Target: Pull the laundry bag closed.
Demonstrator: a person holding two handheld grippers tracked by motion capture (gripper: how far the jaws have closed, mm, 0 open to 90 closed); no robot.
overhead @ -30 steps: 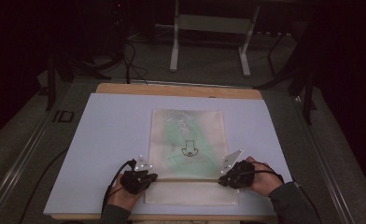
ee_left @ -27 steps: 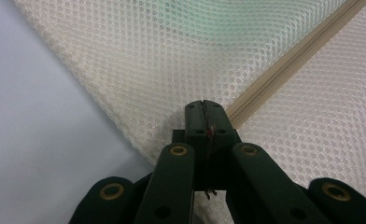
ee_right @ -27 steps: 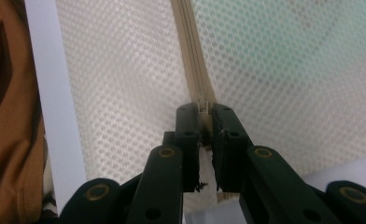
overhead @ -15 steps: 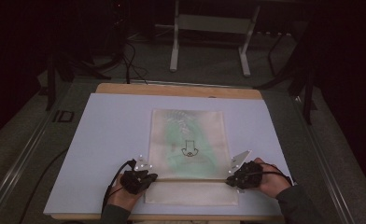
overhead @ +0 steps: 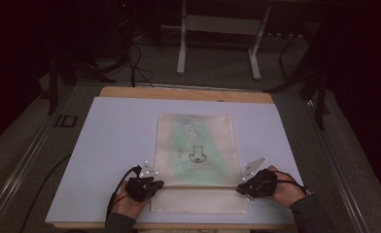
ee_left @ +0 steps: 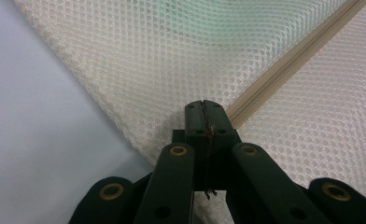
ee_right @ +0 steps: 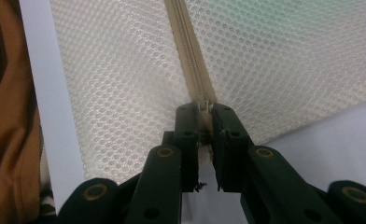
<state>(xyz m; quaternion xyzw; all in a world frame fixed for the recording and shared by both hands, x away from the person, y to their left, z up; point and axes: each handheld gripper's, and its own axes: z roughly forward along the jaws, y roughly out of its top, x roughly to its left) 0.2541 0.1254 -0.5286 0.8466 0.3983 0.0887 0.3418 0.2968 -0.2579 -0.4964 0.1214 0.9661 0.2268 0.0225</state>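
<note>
A cream mesh bag (overhead: 196,150) lies flat on the white mat, with something green and a small black drawing (overhead: 196,156) showing through it. Its zipper (overhead: 198,186) runs across near the front. My left gripper (overhead: 154,183) is shut on the bag's edge at the zipper's left end, and in the left gripper view the jaws (ee_left: 204,105) pinch the mesh (ee_left: 148,60) beside the zipper tape (ee_left: 284,70). My right gripper (overhead: 241,188) is at the zipper's right end. Its tips (ee_right: 204,107) hold the zipper pull (ee_right: 203,103), and its jaws have just eased open a touch.
The white mat (overhead: 111,141) covers a wooden table whose edge (overhead: 179,93) shows at the back. A metal stand (overhead: 217,24) and cables (overhead: 130,63) are on the dark floor behind. A brown sleeve (ee_right: 3,116) is at the left of the right gripper view.
My right hand has slid a little to the right along the bag's front edge. The left hand and the bag have stayed put.
</note>
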